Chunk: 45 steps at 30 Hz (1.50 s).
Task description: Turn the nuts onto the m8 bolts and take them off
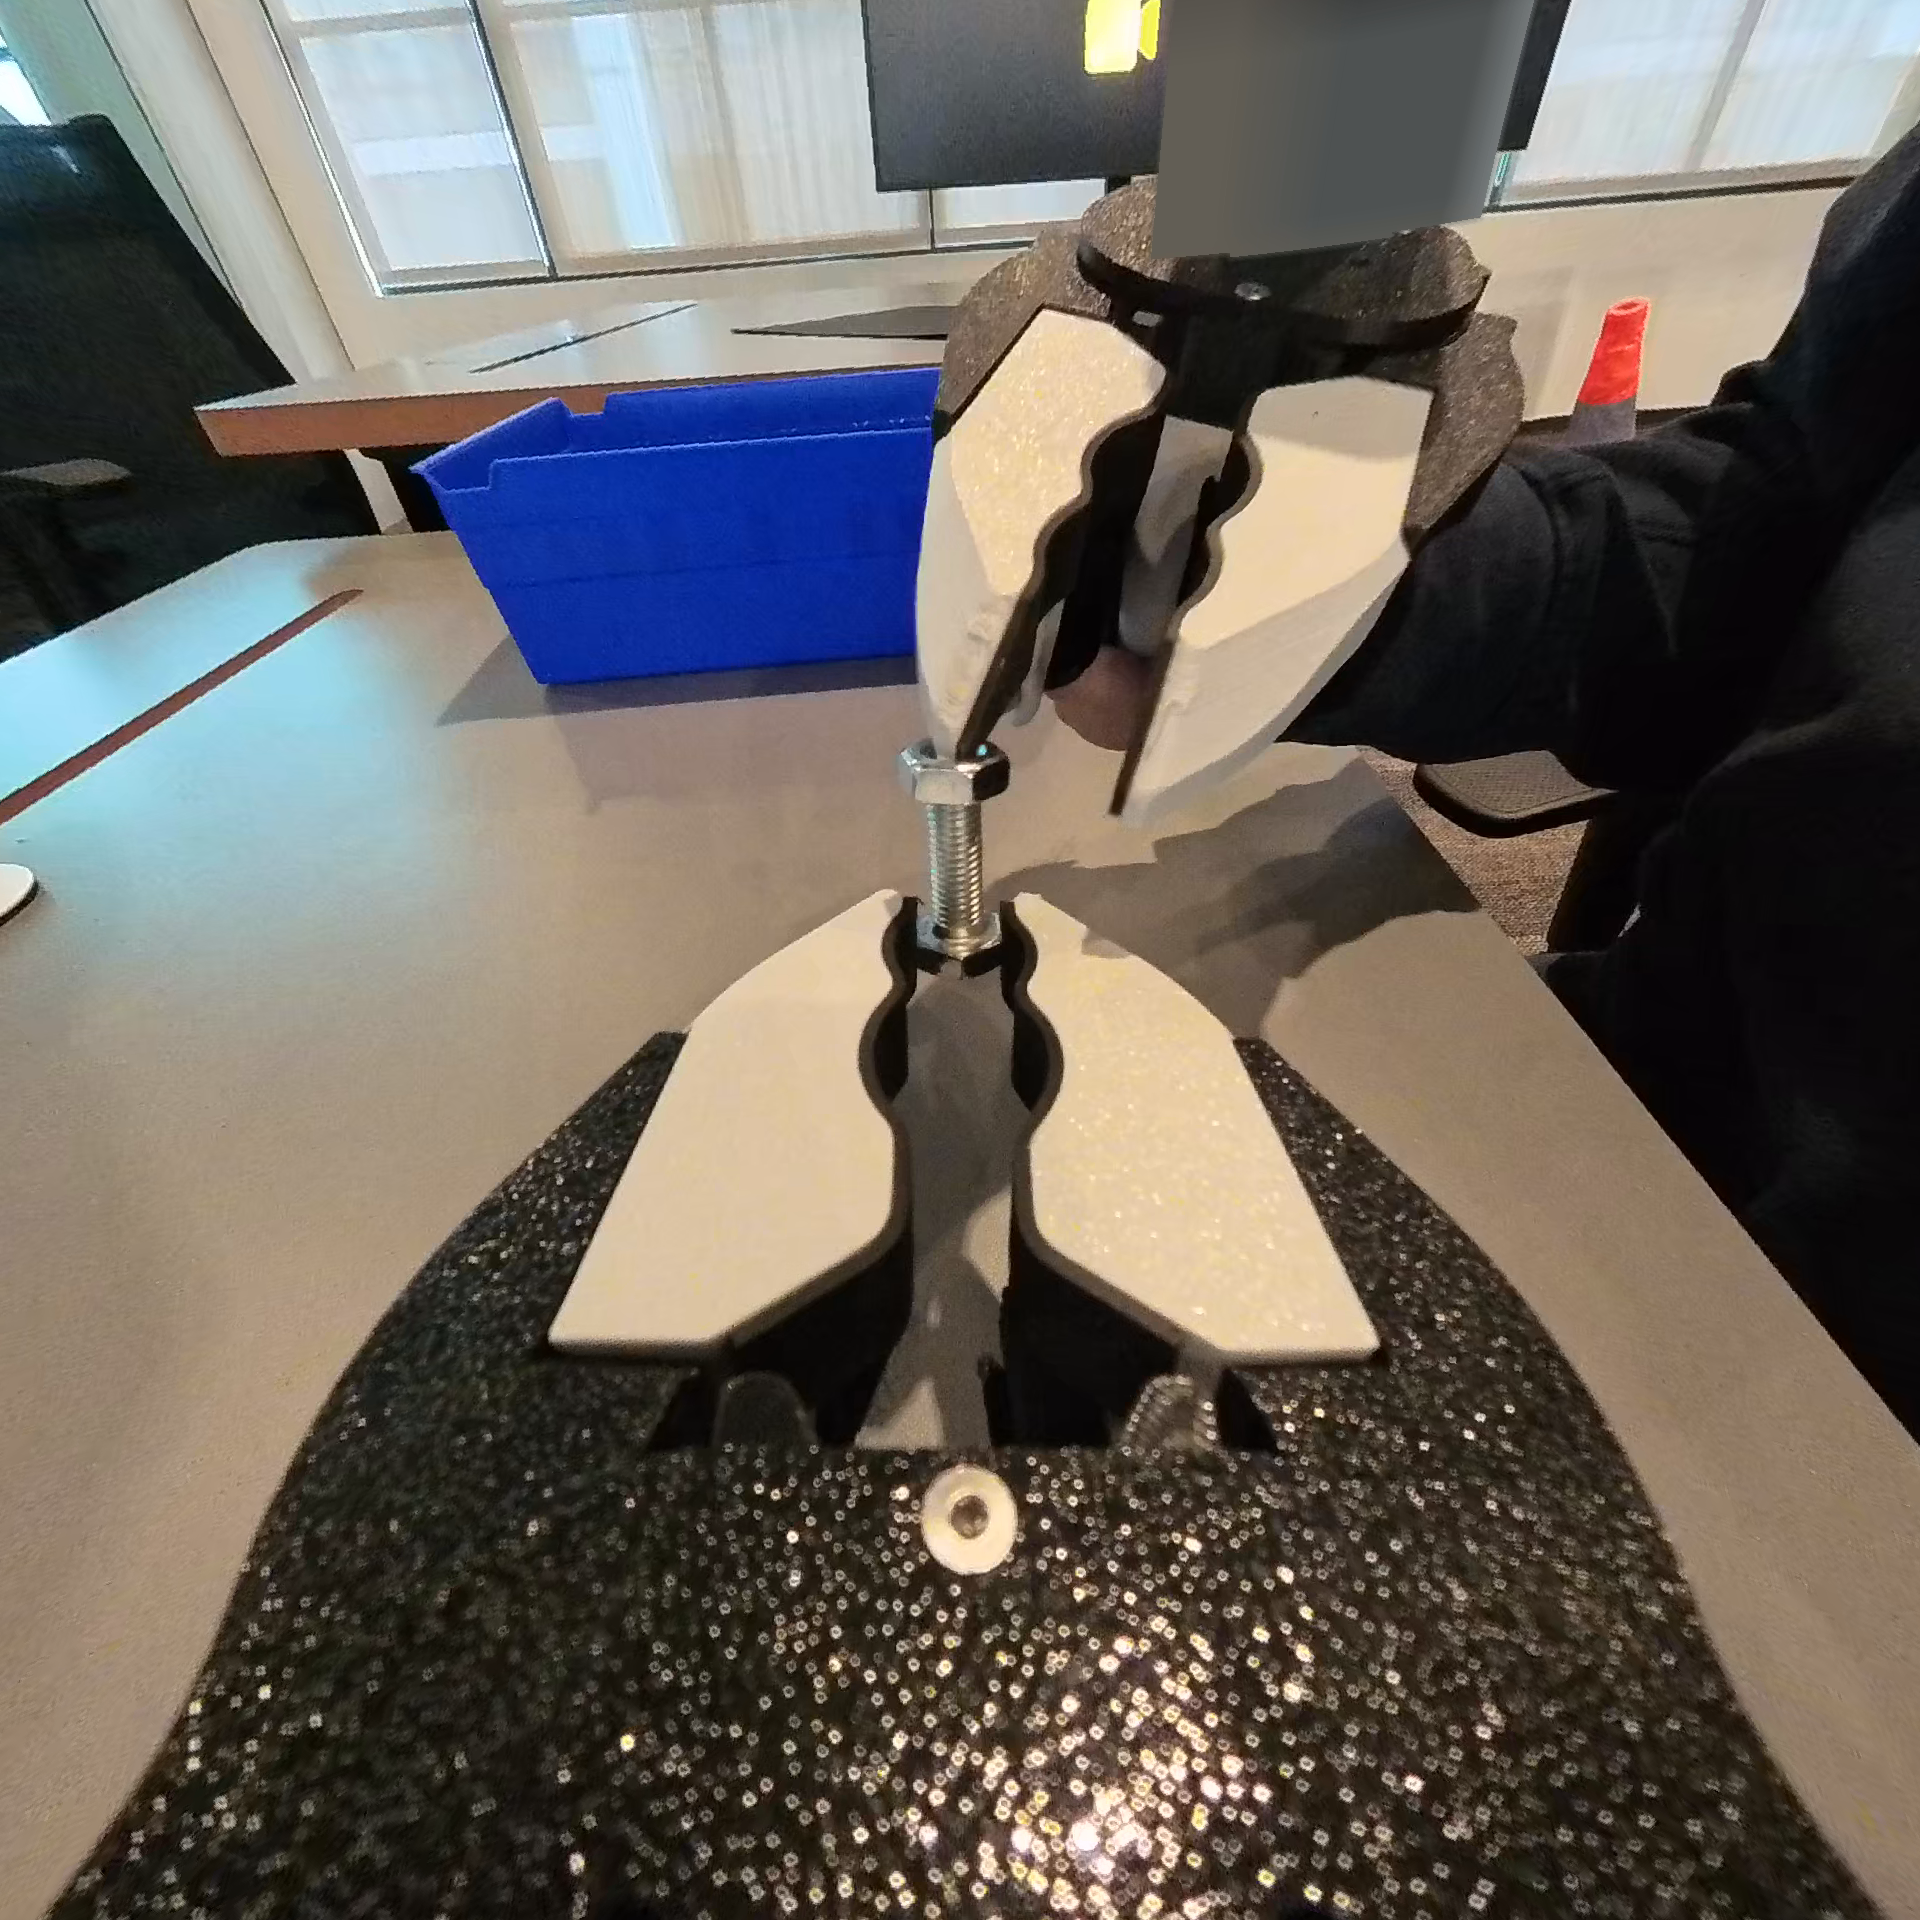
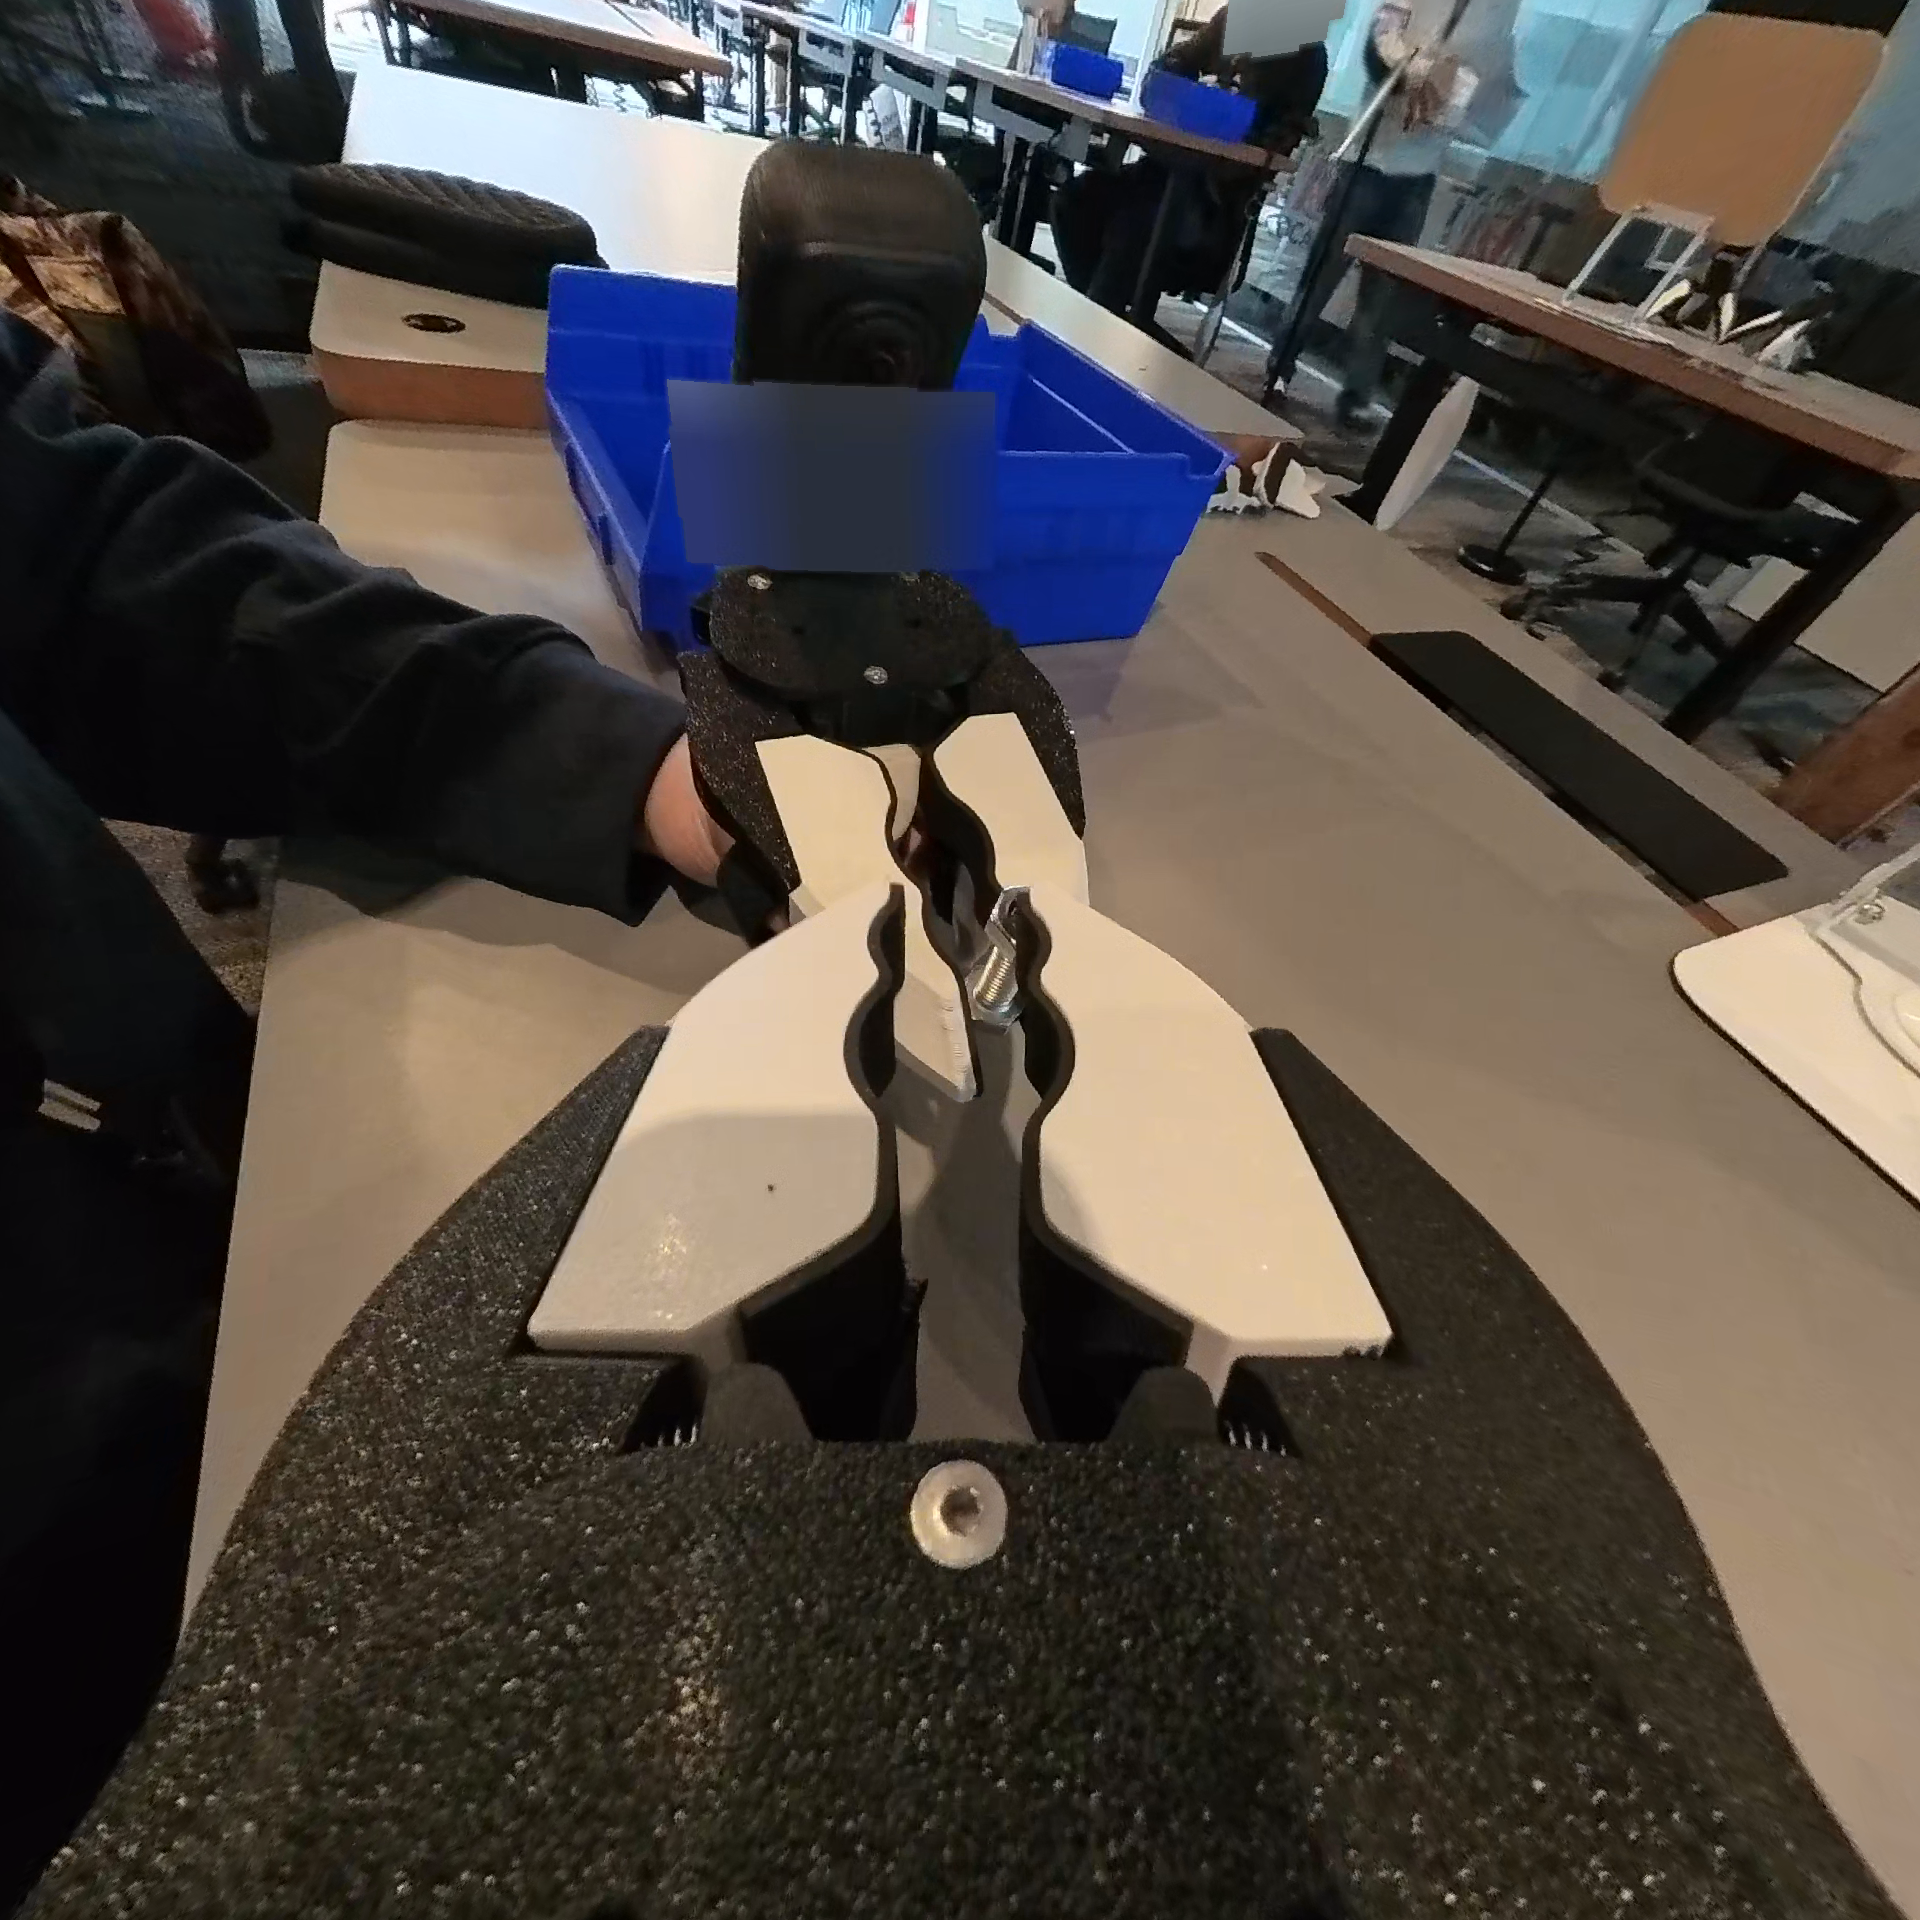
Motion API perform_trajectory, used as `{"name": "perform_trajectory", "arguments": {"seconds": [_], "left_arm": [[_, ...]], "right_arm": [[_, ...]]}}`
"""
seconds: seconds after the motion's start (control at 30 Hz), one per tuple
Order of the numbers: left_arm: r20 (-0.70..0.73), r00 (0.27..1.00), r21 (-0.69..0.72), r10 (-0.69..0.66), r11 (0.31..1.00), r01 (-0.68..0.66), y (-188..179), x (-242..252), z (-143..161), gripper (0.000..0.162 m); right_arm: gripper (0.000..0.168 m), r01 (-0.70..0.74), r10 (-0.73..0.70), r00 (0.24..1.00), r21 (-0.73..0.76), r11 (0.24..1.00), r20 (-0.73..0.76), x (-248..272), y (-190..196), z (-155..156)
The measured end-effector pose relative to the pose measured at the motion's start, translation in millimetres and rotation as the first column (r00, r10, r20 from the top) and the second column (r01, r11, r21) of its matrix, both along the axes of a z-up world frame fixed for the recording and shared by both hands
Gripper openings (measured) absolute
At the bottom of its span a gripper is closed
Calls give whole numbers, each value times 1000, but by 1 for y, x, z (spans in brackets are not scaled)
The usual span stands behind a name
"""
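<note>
Threads of the silver steel M8 bolt (image 1: 954, 871) run vertically, head down, clenched in the left claw (image 1: 956, 935). The silver hex nut (image 1: 954, 771) sits at its 12 o'clock end, where the right claw (image 1: 1044, 769) stands parted, one tip touching it. Grey tabletop (image 1: 312, 987) below; blue plastic bin (image 1: 707, 530) beyond, windows behind.

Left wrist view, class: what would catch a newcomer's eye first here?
A silver bolt stands upright at centre, its head clamped in the left gripper. The right gripper reaches down from above, one finger tip touching the nut at the bolt's top. Behind them sits a blue bin on the grey table.
</note>
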<state>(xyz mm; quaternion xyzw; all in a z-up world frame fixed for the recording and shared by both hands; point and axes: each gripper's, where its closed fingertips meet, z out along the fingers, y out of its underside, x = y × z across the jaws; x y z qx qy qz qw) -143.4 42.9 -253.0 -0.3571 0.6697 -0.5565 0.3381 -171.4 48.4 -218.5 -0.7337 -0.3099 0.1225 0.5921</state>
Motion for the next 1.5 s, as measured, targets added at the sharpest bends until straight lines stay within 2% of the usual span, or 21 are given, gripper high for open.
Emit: {"name": "perform_trajectory", "arguments": {"seconds": [0.17, 0.47, 1.17, 1.33, 1.5], "left_arm": [[0, 1000, 2, 0, 1000, 0, 0, 0, 0, 15], [1, 1000, -3, 1, 1000, -1, 0, 0, 0, 15], [17, 1000, -43, 4, 999, -3, 3, 0, 5, 15], [17, 1000, -45, 4, 999, -3, 3, 0, 5, 15], [16, 1000, -43, 3, 999, -3, 3, 0, 5, 15]], "right_arm": [[21, 3, -3, 1000, 14, 1000, -19, 1, 0, 3], [38, 32, -29, 995, 30, 999, -92, 3, 6, 0], [35, 6, -4, 989, 9, 1000, -151, 5, -1, 0], [27, 11, -11, 988, 0, 1000, -151, 6, -3, 0], [33, 29, -27, 990, 14, 999, -140, 7, 0, 1]]}}
